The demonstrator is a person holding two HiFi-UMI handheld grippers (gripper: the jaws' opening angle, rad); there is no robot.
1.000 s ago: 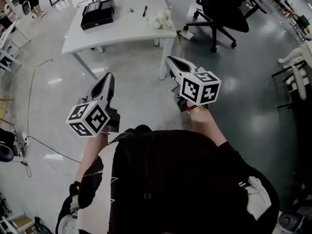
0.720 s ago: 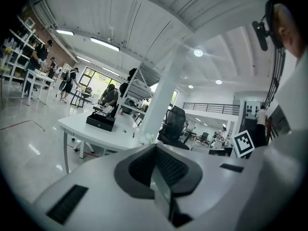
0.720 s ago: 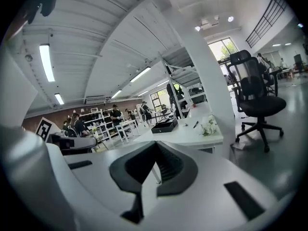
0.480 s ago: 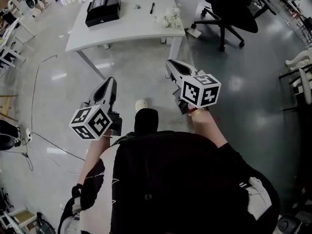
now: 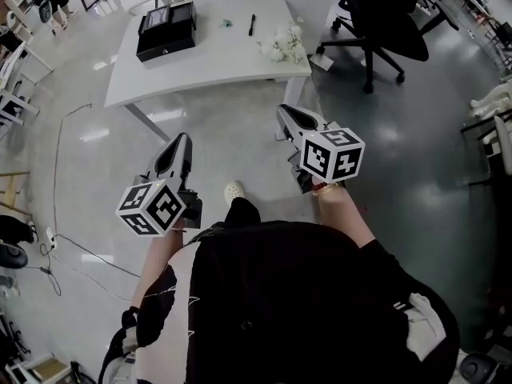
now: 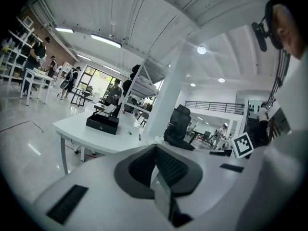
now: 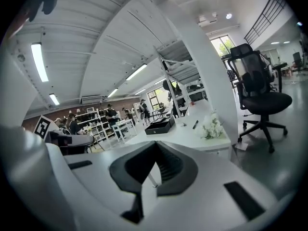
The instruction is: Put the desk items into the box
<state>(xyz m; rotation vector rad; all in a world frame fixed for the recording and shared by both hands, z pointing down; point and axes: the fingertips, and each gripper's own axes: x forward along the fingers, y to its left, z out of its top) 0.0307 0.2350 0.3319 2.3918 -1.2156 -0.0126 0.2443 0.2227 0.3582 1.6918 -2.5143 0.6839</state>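
While the person [image 5: 304,294] stands on the grey floor [image 5: 232,146] well short of the white table [image 5: 208,66], the task has not yet reached its things. The left hand-held gripper [image 5: 182,138] and the right hand-held gripper [image 5: 285,112] are held out in front of the body, each with jaws clenched together and nothing between them. Everything to be packed lies far ahead on the table. The black box [image 5: 166,30], which looks open at the top, sits toward the far left end, more in line with the left hand-held gripper. A dark pen [image 5: 251,25] lies right of it, its long axis running roughly near to far, with a small teal item [image 5: 228,24] between the two. A white bunch [image 5: 286,46], seemingly flowers, rests by the near right corner and is closest to the right hand-held gripper, so that hand seems better placed for a first pick. An office chair [image 5: 384,22] stands off the table's right side, clear of the straight path forward.
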